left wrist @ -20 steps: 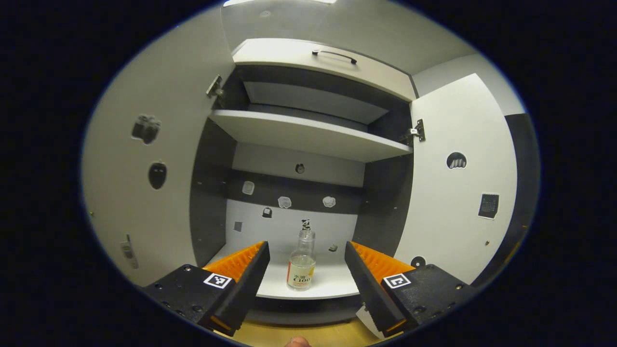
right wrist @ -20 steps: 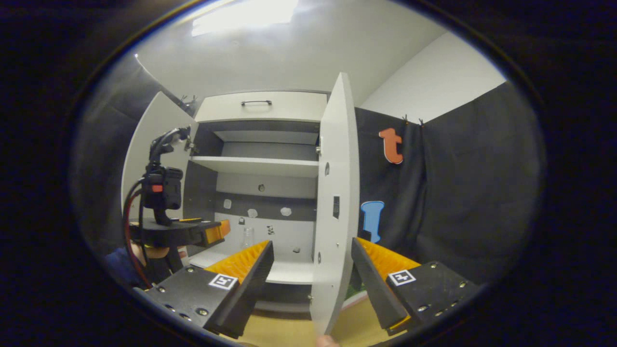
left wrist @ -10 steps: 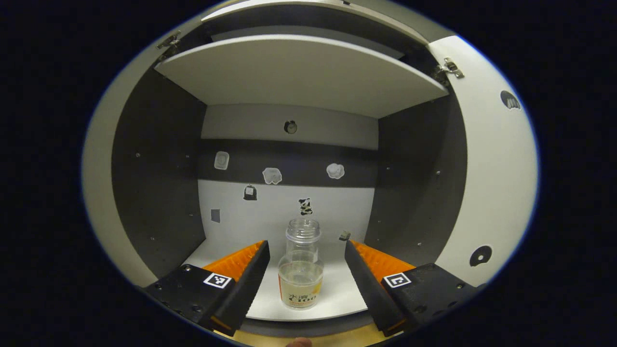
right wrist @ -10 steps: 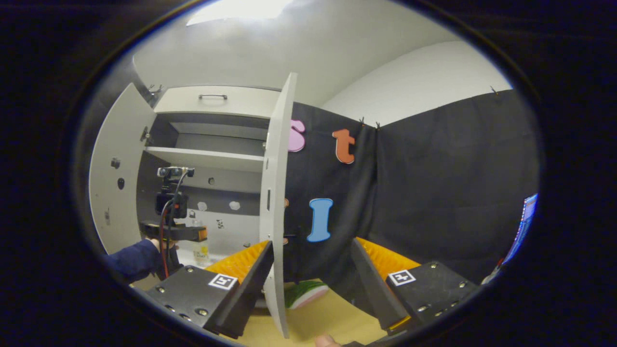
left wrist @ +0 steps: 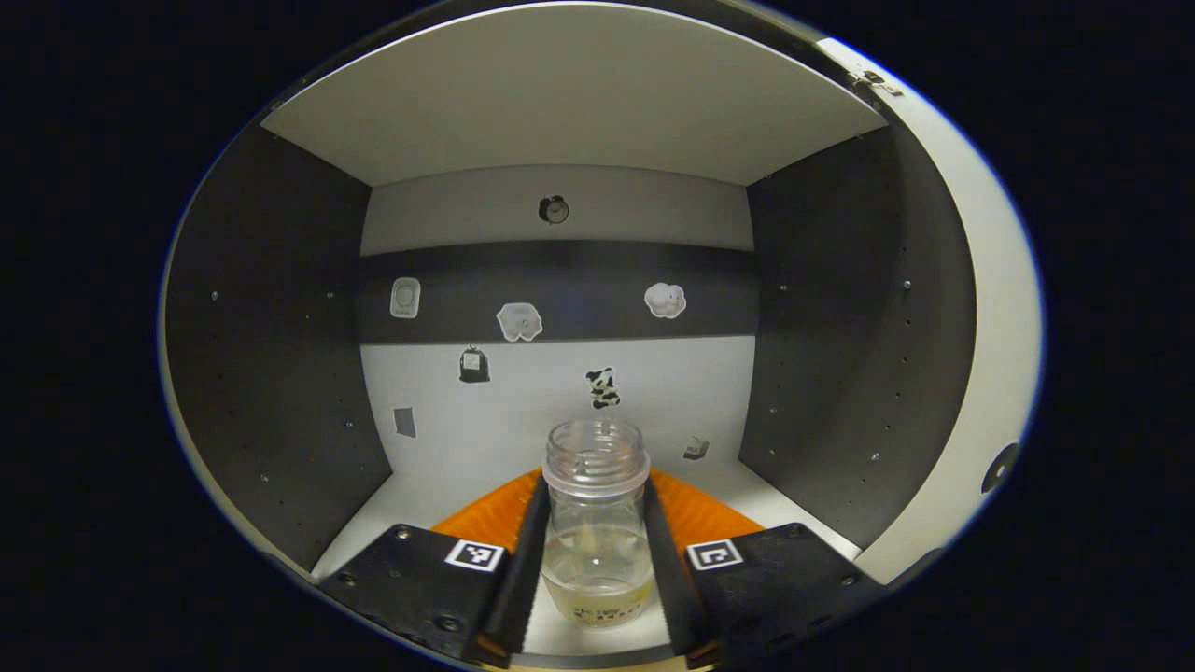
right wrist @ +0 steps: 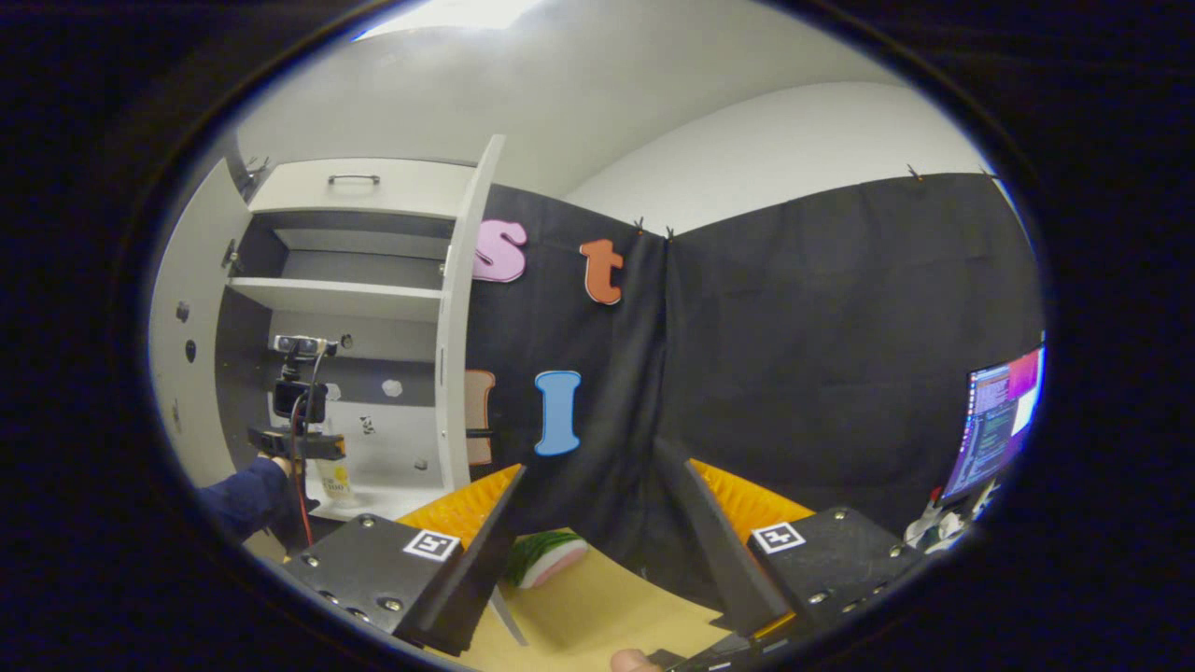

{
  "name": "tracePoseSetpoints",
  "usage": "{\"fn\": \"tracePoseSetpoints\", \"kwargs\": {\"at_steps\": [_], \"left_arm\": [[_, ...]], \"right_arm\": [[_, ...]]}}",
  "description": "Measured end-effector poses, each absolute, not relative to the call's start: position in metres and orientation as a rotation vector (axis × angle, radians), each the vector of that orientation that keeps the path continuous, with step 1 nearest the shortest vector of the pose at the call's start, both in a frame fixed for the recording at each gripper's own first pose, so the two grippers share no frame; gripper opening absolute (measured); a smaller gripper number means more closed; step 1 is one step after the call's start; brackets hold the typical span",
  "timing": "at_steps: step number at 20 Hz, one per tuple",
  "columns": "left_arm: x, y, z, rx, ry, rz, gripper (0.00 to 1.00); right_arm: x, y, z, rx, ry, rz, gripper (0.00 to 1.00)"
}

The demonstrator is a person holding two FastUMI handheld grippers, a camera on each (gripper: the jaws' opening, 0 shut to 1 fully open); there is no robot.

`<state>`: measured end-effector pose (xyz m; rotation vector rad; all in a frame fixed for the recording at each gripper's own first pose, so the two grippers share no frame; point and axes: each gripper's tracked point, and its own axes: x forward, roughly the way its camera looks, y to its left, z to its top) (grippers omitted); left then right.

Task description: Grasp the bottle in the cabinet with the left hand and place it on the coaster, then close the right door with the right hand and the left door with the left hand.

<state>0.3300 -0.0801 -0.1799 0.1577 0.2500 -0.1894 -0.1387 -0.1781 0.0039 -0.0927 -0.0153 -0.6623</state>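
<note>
A clear, uncapped bottle (left wrist: 596, 532) with a little pale liquid stands on the cabinet's lower shelf (left wrist: 439, 485). My left gripper (left wrist: 597, 478) is shut on it, one finger pressed against each side of its body. In the right gripper view the same left gripper (right wrist: 313, 446), held by a hand in a dark sleeve, reaches into the cabinet at the bottle (right wrist: 334, 478). My right gripper (right wrist: 602, 465) is open and holds nothing, out over the wooden table (right wrist: 597, 616). A green and pink round coaster (right wrist: 546, 558) lies on that table just ahead of it.
Both cabinet doors stand open: the right door (right wrist: 457, 308) edge-on, the left door (right wrist: 182, 355) swung wide. An upper shelf (left wrist: 579, 93) roofs the bottle's compartment between dark side walls (left wrist: 271, 355). A lit monitor (right wrist: 999, 420) is at the far right.
My left gripper has moved forward into the lower compartment and shut on the bottle. The right gripper's view has swung right, away from the right door's edge.
</note>
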Motion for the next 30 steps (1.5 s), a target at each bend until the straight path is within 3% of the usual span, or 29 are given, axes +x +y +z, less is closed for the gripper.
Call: {"fn": "tracePoseSetpoints", "kwargs": {"at_steps": [1, 5, 16, 18, 19, 20, 25, 26, 30], "left_arm": [[0.328, -0.080, -0.181, 0.165, 0.257, -0.201, 0.49], [0.313, -0.082, -0.179, 0.129, 0.275, -0.220, 0.45], [0.181, -0.102, -0.149, 0.077, 0.236, -0.393, 0.46], [0.156, -0.102, -0.159, 0.074, 0.255, -0.417, 0.46], [0.145, -0.102, -0.166, 0.073, 0.270, -0.428, 0.46], [0.135, -0.101, -0.174, 0.074, 0.287, -0.434, 0.46], [0.090, -0.087, -0.229, 0.071, 0.405, -0.431, 0.48], [0.081, -0.084, -0.241, 0.071, 0.426, -0.427, 0.46], [0.052, -0.067, -0.289, 0.071, 0.516, -0.397, 0.47]], "right_arm": [[-0.141, -0.182, 0.004, -0.084, -0.018, -0.671, 0.98], [-0.144, -0.193, 0.005, -0.056, -0.027, -0.679, 0.98], [-0.153, -0.198, 0.009, -0.056, -0.026, -0.646, 0.98], [-0.156, -0.196, 0.011, -0.060, -0.026, -0.640, 0.98], [-0.157, -0.195, 0.012, -0.061, -0.027, -0.636, 0.93], [-0.159, -0.194, 0.012, -0.062, -0.029, -0.632, 0.98], [-0.164, -0.192, 0.018, -0.065, -0.041, -0.611, 0.98], [-0.166, -0.192, 0.019, -0.068, -0.046, -0.607, 0.92], [-0.164, -0.193, 0.023, -0.075, -0.054, -0.587, 0.92]]}}
